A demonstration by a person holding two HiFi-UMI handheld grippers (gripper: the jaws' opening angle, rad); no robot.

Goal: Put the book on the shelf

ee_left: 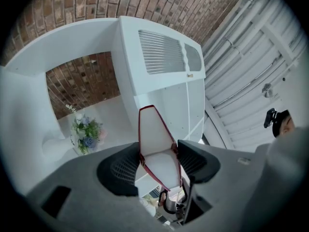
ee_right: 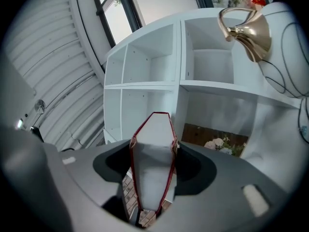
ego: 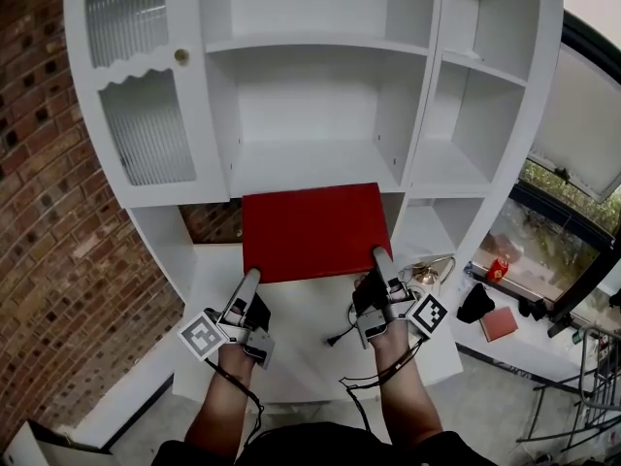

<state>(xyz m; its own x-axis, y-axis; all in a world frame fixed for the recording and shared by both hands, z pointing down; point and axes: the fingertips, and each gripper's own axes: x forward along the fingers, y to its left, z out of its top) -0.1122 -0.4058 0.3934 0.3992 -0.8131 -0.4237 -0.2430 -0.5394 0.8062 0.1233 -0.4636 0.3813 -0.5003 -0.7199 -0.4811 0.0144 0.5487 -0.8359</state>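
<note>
I hold a red book (ego: 312,229) flat and level with both grippers, just in front of the white shelf unit (ego: 320,163), below its open middle compartment. The left gripper (ego: 249,280) is shut on the book's near left corner. The right gripper (ego: 380,260) is shut on its near right corner. In the left gripper view the book (ee_left: 155,146) shows edge-on, white pages inside a red cover, pinched by the left gripper (ee_left: 158,154). The right gripper view has the same book (ee_right: 152,161) clamped by the right gripper (ee_right: 153,151), facing open white compartments (ee_right: 207,66).
A ribbed-glass cabinet door (ego: 146,129) closes the unit's left side, next to a brick wall (ego: 39,212). A brass pitcher (ego: 427,272) and a black cable (ego: 340,338) lie on the white counter below the book. A flower bunch (ee_left: 86,132) stands in the lower niche. Windows are at the right.
</note>
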